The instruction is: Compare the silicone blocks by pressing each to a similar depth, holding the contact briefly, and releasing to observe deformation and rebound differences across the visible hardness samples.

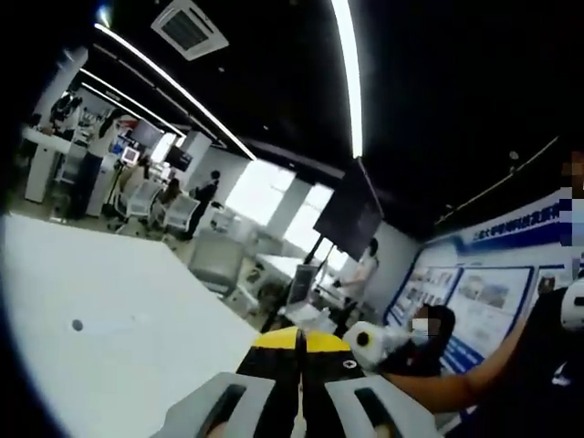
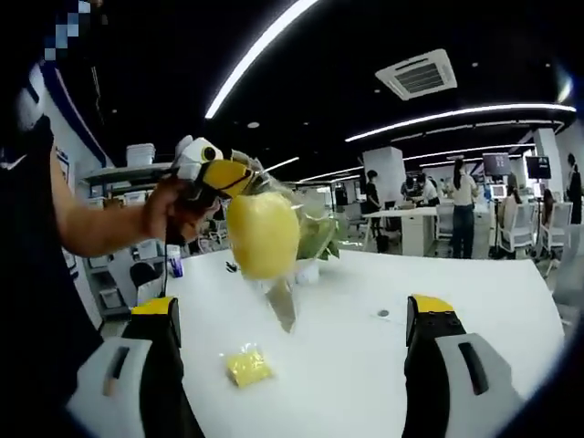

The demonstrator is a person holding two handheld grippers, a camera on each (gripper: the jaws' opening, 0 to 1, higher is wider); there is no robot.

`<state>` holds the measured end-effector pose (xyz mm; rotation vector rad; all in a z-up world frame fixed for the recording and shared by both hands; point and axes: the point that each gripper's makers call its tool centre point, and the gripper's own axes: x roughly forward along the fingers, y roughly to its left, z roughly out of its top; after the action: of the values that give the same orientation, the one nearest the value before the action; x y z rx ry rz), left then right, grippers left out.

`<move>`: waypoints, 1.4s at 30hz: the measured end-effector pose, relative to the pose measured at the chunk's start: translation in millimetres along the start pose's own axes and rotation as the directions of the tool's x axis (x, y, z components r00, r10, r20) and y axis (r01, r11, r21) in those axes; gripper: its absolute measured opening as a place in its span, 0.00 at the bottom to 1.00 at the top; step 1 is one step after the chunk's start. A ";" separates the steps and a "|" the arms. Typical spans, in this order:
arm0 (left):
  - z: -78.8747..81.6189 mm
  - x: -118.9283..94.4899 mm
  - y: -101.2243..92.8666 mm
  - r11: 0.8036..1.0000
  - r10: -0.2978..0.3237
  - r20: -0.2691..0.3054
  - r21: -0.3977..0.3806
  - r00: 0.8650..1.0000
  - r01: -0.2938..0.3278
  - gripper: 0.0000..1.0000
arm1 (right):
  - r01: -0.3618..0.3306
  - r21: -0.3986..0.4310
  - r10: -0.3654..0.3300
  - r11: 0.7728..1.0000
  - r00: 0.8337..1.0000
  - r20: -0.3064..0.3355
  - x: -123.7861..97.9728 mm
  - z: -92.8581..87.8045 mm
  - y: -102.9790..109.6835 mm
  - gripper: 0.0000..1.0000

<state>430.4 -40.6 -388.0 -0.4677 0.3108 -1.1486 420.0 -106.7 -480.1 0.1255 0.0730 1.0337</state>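
Yellow block (image 2: 247,366) between right claw (image 2: 290,351)

The right gripper (image 2: 292,365) has two wide-set jaws, each a black bar capped with a yellow tip and backed by a pale grey shell with a dark slot. The left gripper (image 1: 299,401) has the same grey slotted shells, black inner faces and yellow tips. The person (image 2: 27,274) wears a dark short-sleeved top with a small white mark

One yellow block (image 2: 263,234) held aloft in a clear bag; a smaller bagged yellow block (image 2: 247,366) lies flat on the near surface (image 2: 474,301).
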 end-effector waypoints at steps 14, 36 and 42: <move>3.2 -8.8 -17.9 0.999 -0.039 0.002 -0.026 0.999 0.039 0.00 | -0.120 -0.027 0.121 0.992 0.991 0.059 21.4 26.7 20.9 0.96; 10.7 -17.1 -33.8 0.991 -0.106 0.022 -0.084 0.994 0.107 0.00 | -0.274 0.007 0.269 0.962 0.950 0.156 34.9 53.9 57.8 0.58; 10.7 -17.0 -35.5 0.988 -0.118 0.018 -0.095 0.993 0.119 0.00 | -0.297 -0.013 0.296 0.955 0.942 0.161 40.8 57.5 64.5 0.46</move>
<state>400.6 -34.5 -360.8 -0.5835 0.3319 -1.2496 392.8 -43.1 -414.3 0.2351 -0.0903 1.3210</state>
